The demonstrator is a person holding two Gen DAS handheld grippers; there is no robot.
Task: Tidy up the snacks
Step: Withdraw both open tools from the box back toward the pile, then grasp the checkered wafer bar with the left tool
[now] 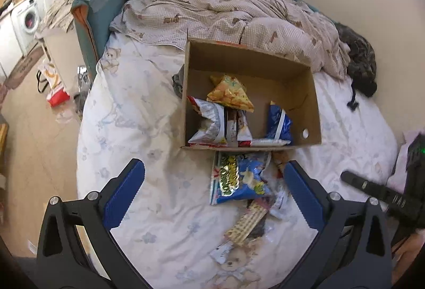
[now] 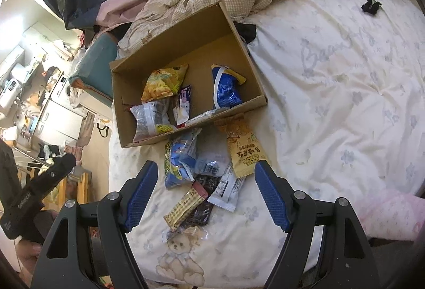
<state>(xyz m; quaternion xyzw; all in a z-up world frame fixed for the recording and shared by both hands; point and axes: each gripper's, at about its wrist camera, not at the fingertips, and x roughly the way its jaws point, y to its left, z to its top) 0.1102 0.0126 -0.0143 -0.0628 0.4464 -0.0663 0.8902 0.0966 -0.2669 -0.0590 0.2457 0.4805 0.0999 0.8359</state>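
- While both grippers hung over the bed, the left gripper (image 1: 213,193) had its blue fingers (image 1: 124,193) spread as wide as they went, with nothing pressed between them.
- The right gripper (image 2: 205,196) also held its fingers (image 2: 271,198) apart, closed on nothing, above the loose pile of snacks.
- The cardboard box (image 1: 310,103) stood open on the white bedsheet (image 1: 148,113), its far side against a rumpled checked quilt (image 1: 225,12).
- Inside the box lay a yellow chip bag (image 1: 229,95), a silver-white packet (image 1: 209,121) near the left wall, and a blue bag (image 1: 279,124) toward the right wall.
- Just outside the box's near wall, on the sheet, lay a blue and yellow snack bag (image 1: 239,177), touching that wall in the left wrist view.
- An orange-yellow packet (image 2: 244,145) lay beside it, its top end at the box's near edge.
- Nearer the grippers, a yellow checked bar (image 2: 186,206) rested across a dark packet (image 2: 202,209), with a white sachet (image 2: 225,193) just beside them.
- A teddy bear print (image 2: 178,262) showed on the sheet below the pile.
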